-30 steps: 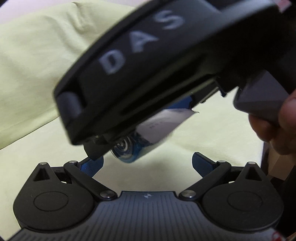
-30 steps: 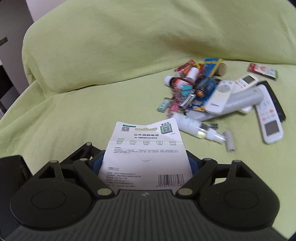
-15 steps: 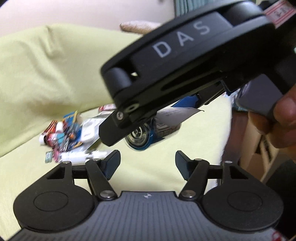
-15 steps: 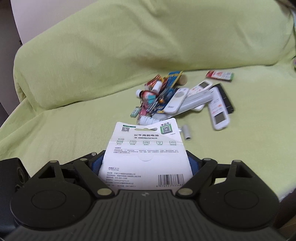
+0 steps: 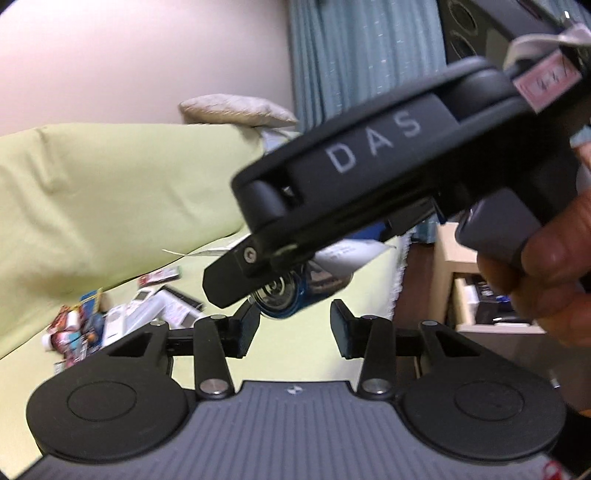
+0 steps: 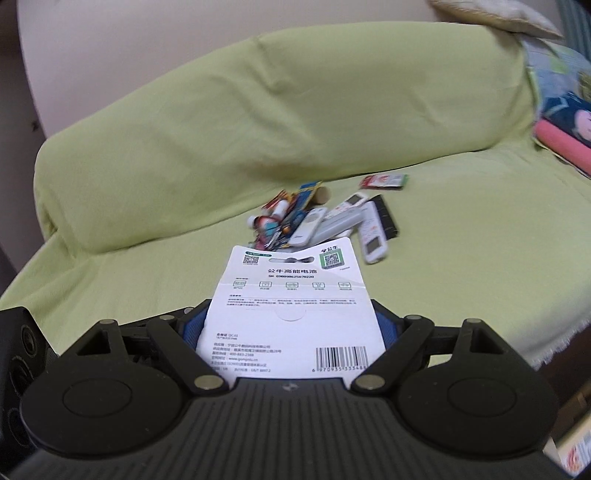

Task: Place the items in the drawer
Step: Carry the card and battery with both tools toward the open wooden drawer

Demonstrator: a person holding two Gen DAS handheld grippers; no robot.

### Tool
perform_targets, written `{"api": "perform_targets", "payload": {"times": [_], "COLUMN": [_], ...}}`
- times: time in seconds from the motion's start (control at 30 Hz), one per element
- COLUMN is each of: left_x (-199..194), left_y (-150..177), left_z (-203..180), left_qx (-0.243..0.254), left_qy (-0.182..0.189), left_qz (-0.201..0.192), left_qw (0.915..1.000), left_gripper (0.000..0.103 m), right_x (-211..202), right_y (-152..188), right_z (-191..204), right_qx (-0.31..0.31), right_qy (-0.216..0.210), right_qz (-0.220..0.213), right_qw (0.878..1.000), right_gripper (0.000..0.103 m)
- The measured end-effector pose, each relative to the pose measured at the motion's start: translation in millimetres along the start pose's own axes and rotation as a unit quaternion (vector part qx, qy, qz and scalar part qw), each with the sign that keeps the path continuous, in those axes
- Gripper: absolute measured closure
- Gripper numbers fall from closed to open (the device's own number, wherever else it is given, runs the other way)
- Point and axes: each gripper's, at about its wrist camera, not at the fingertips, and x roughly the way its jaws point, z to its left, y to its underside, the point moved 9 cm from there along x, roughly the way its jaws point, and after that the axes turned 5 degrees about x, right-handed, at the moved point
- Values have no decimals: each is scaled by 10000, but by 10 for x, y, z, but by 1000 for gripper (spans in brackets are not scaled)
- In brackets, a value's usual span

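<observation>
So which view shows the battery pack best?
The right wrist view: the battery pack faces the camera, its printed back and barcode sharp. The left wrist view shows only its underside, mostly hidden behind the right gripper.

This is a home, a living room by the look of it. A sofa [image 6: 258,122] under a yellow-green cover fills most of the right wrist view, with a cushion [image 6: 491,11] on top of its back at the far right. Remotes [image 6: 343,221] and small packets (a household jumble) lie heaped on the seat. In the left wrist view a teal curtain [image 5: 362,62] hangs beside a plain wall [image 5: 129,55], and a pale shelf unit [image 5: 461,280] stands at the right.
</observation>
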Motion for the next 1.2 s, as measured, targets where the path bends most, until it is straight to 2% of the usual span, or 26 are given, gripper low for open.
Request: {"api": "perform_targets", "payload": {"times": [0.13, 0.2, 0.3, 0.37, 0.43, 0.5, 0.6, 0.97, 1.03, 1.2], "left_x": [125, 377, 516, 685, 918, 897, 657, 756, 562, 534], "left_y": [-47, 54, 46, 19, -162, -209, -214, -281, -201, -165], "left_z": [-169, 28, -36, -163, -516, -591, -819, -1129, -1283, -1457], "left_qx": [78, 31, 83, 116, 136, 127, 115, 198, 238, 327], "left_qy": [274, 396, 523, 585, 655, 703, 765, 1094, 1192, 1454], "left_qz": [-84, -115, -152, -175, -219, -268, -322, -368, -373, -346], "left_qw": [9996, 9991, 9985, 9981, 9975, 9971, 9965, 9931, 9919, 9882], "left_gripper": [55, 55, 55, 55, 55, 55, 55, 55, 55, 55], "right_x": [-196, -255, -317, -355, -412, -447, -497, -665, -712, -802], "right_y": [39, 59, 89, 99, 105, 110, 129, 206, 228, 289], "right_z": [-126, -158, -181, -191, -189, -179, -168, -263, -315, -449], "right_qx": [170, 190, 162, 157, 146, 119, 87, 206, 280, 497], "right_qy": [173, 247, 395, 480, 549, 618, 713, 1026, 1097, 1307], "right_qz": [-152, -205, -275, -316, -352, -389, -434, -567, -599, -671], "right_qw": [9996, 9993, 9987, 9982, 9978, 9973, 9965, 9929, 9918, 9879], "right_gripper": [20, 20, 20, 20, 20, 20, 20, 20, 20, 20]}}
